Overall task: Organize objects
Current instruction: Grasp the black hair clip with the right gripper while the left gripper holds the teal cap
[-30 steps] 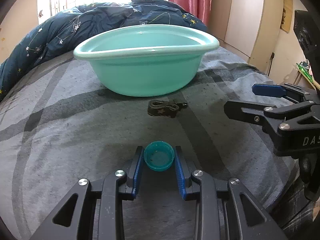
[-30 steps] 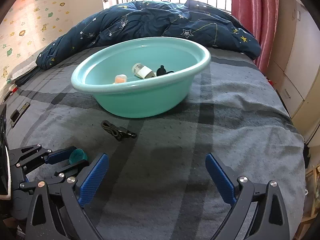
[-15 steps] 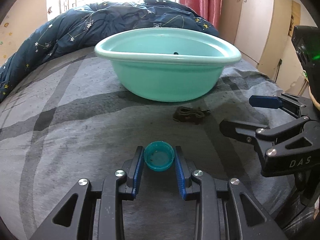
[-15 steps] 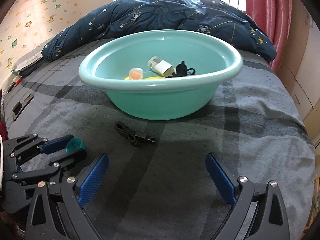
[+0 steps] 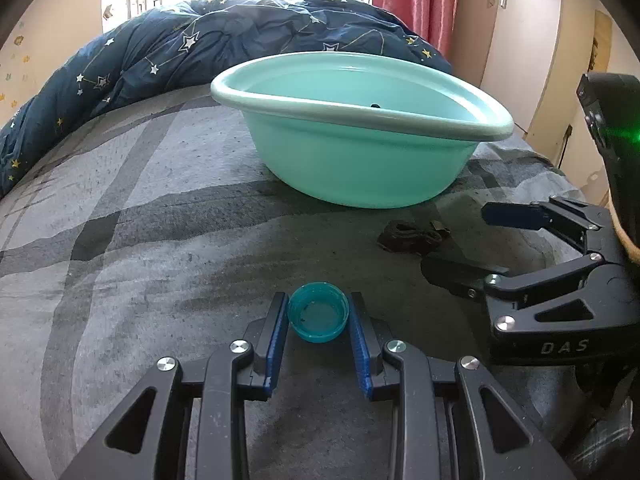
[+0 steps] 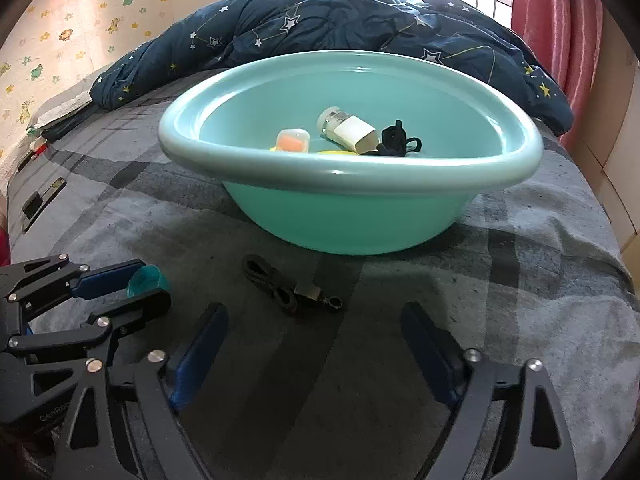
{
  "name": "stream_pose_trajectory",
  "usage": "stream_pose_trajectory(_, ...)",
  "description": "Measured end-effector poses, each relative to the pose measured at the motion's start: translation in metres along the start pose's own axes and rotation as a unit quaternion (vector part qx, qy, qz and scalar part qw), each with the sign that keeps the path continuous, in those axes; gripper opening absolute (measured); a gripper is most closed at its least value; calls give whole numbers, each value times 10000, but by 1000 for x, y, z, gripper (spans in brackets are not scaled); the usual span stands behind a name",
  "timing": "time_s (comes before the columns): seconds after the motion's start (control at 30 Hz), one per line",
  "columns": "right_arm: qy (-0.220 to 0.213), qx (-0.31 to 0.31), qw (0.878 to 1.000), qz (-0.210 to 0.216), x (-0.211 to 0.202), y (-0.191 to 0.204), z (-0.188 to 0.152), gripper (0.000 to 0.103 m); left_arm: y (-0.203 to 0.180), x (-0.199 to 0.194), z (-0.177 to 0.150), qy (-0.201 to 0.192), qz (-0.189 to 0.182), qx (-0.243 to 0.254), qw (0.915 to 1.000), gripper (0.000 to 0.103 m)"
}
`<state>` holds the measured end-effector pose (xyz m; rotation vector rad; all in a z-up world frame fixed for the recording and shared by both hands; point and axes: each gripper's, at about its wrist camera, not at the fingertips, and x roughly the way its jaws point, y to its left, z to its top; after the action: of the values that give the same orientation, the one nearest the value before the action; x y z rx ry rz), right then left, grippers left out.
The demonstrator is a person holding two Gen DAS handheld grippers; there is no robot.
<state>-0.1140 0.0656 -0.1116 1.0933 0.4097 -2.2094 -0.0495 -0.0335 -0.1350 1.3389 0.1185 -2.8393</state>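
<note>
A teal bottle cap (image 5: 318,312) sits between the blue pads of my left gripper (image 5: 318,320), which is shut on it just above the grey bedspread. The right wrist view shows that cap (image 6: 146,278) in the left gripper (image 6: 140,284) at the left edge. A black strap with a metal clip (image 6: 288,288) lies on the bed before the teal basin (image 6: 344,224). My right gripper (image 6: 314,332) is wide and closing, with the strap just ahead of its tips and untouched. From the left wrist, the strap (image 5: 412,236) lies beside the right gripper (image 5: 472,244), in front of the basin (image 5: 360,168).
Inside the basin lie an orange case (image 6: 294,140), a white bottle (image 6: 348,128) and a black cord (image 6: 396,140). A dark blue star quilt (image 6: 340,20) is heaped behind it. A red curtain (image 6: 560,20) and cupboards stand on the right. Small flat items (image 6: 40,200) lie at the bed's left edge.
Both grippers have come closer to the basin and the strap. The right gripper's jaws have narrowed a little. The left gripper still holds the cap.
</note>
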Motion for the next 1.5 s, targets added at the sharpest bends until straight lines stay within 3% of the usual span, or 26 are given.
stream_pose_trajectory(0.37,34,-183,9998,65,14,8,5,66,8,8,4,25,-57,-103,9999,32)
stream_pose_trajectory(0.43,49,-218,9997,84,16,9,5,60,8,8,4,28,-54,-101,9999,32)
stream_pose_trajectory(0.53,59,-277,9995,123,18,11,5,42,9,9,4,35,-52,-113,9999,32)
stream_pose_trajectory(0.67,-26,-331,9993,179,13,13,3,36,9,10,4,37,-38,-122,9999,32)
stream_pose_trajectory(1.27,-178,-385,9988,248,-17,14,-6,34,-3,-8,4,-129,21,20,9999,32)
stream_pose_trajectory(1.3,-192,-383,9988,251,-20,14,-7,33,-4,-10,3,-142,21,28,9999,32)
stream_pose_trajectory(1.37,-226,-390,9987,251,-26,13,-8,9,-6,-13,3,-167,21,50,9998,32)
stream_pose_trajectory(1.5,-213,-376,9989,197,-30,11,-11,9,-9,-19,2,-211,33,85,9997,32)
